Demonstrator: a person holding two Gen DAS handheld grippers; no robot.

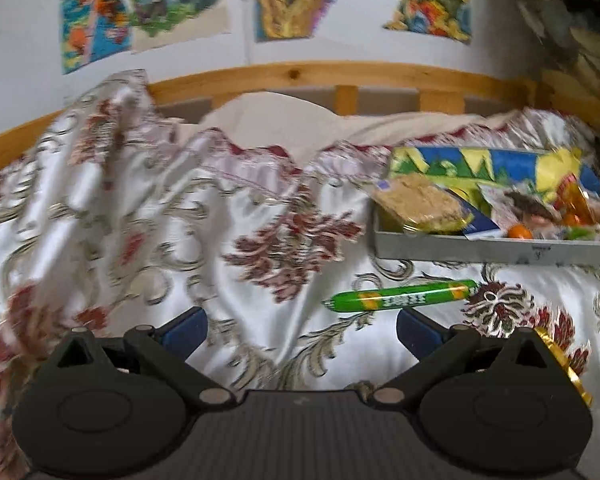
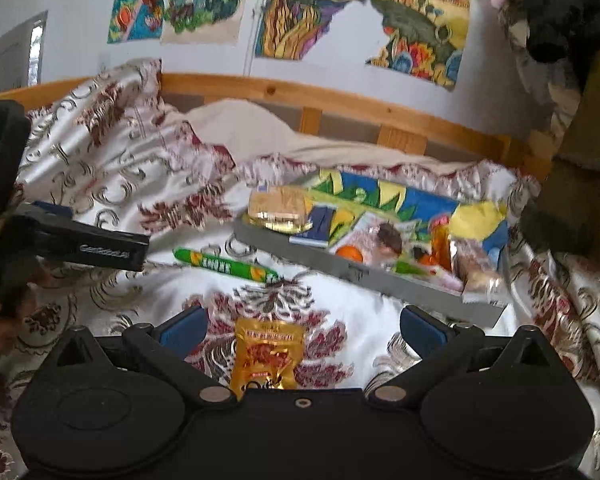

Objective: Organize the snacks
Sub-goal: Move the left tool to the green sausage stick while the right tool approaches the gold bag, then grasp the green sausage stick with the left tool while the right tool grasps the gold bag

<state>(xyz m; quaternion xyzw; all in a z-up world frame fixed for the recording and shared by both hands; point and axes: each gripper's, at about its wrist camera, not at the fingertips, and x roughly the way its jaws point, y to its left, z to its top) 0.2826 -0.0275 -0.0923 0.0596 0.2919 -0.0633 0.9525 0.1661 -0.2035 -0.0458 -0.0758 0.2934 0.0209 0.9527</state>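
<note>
Bedspread: glossy white satin [image 2: 380, 312] with dark red floral sprays and gold scrolls, rumpled into soft folds; it is the landmark for everything below.
Backdrop: pine bed rail [image 2: 340, 94] behind the bedspread, pale wall above with colourful pixel-style pictures [image 2: 312, 12].
Tray: shallow grey rectangular box [image 2: 364, 274] with flat matte walls, resting on the bedspread toward its far right side.
Tray contents: heaped crinkly wrappers, among them a clear pack of tan biscuits [image 2: 278, 204], a blue, green and yellow bag [image 2: 412, 200] and a small orange round sweet [image 2: 350, 253].
Green stick: slim glossy tube-shaped snack [image 1: 400, 295] with orange-yellow bands, lying on the bedspread just in front of the tray's near left corner.
Gold sachet: flat foil pouch [image 2: 268, 358] with red print, lying on a red floral spray near the bedspread's front edge.
Left gripper: black plastic with blue pads [image 1: 300, 328], jaws spread wide and empty above the bedspread, green stick just beyond the right pad.
Right gripper: same build [image 2: 302, 330], jaws wide apart, holding nothing; gold sachet lies between the fingers.
</note>
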